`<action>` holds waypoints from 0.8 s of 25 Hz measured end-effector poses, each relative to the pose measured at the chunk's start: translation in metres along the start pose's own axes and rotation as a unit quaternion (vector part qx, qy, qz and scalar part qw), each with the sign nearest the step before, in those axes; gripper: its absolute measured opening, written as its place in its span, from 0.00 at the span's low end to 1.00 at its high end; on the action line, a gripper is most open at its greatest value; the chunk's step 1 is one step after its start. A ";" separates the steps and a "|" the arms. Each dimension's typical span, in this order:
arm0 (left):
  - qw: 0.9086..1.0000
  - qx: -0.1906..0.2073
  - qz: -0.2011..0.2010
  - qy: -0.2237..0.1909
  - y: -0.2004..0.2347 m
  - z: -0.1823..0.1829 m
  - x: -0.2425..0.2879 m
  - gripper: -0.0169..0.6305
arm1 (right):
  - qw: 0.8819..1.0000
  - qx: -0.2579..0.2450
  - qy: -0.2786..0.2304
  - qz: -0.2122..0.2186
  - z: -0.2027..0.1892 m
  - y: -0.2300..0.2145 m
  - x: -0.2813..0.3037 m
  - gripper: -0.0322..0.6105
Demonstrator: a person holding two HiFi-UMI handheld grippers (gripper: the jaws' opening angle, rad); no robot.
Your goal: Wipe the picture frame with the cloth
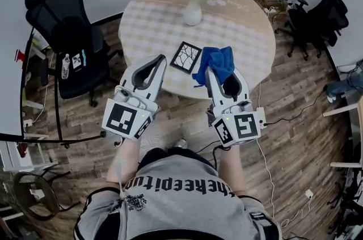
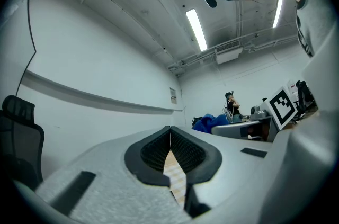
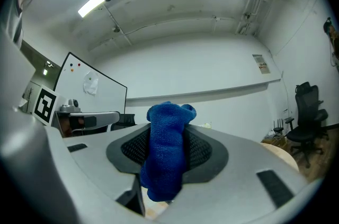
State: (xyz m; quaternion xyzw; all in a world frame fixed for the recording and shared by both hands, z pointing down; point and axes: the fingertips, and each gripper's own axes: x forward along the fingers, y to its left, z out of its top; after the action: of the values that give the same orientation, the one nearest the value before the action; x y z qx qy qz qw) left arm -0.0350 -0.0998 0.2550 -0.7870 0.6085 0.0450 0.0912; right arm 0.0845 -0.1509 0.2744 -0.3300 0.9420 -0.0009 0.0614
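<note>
**Status.** The R gripper (image 1: 212, 74) is clamped on the blue cloth (image 3: 166, 154). A fold sticks out past the tips and the rest hangs below. The L gripper (image 2: 170, 130) has its jaws together at the tips w/ nothing held; only the checked worktop (image 1: 244, 34) shows through the gap at their base.

**Frame pos.** The picture frame (image 1: 186, 57) lies flat on the worktop, near the edge closest to the person, w/ the vase (image 1: 193, 13) well behind it. It is approx. square and sits turned, corners pointing fwd/back, so it has no long axis to speak of.

**Key relation.**
- The frame sits between the two gripper tips, slightly ahead of both.
- The cloth is just beside the frame's R edge. The head view shows them meeting or overlapping, but contact vs. hovering cannot be told.
- The L tip is just beside the frame's L edge.

**Next move (judgement).** Wiping has prob. not begun. The R gripper needs a short shift left and fwd, then down, to lay the cloth on the frame face. The L gripper is placed to pin the frame's near-left corner if it slides.
</note>
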 end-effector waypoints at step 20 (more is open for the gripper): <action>0.999 -0.018 -0.044 0.009 0.048 -0.028 0.069 0.05 | 0.999 0.014 0.011 -0.037 -0.020 -0.035 0.067 0.29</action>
State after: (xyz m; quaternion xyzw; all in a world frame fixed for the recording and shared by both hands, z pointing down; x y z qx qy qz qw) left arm -0.0650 -0.1828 0.2659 -0.8147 0.5733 0.0450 0.0740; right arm 0.0524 -0.2209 0.2882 -0.3641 0.9295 -0.0197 0.0552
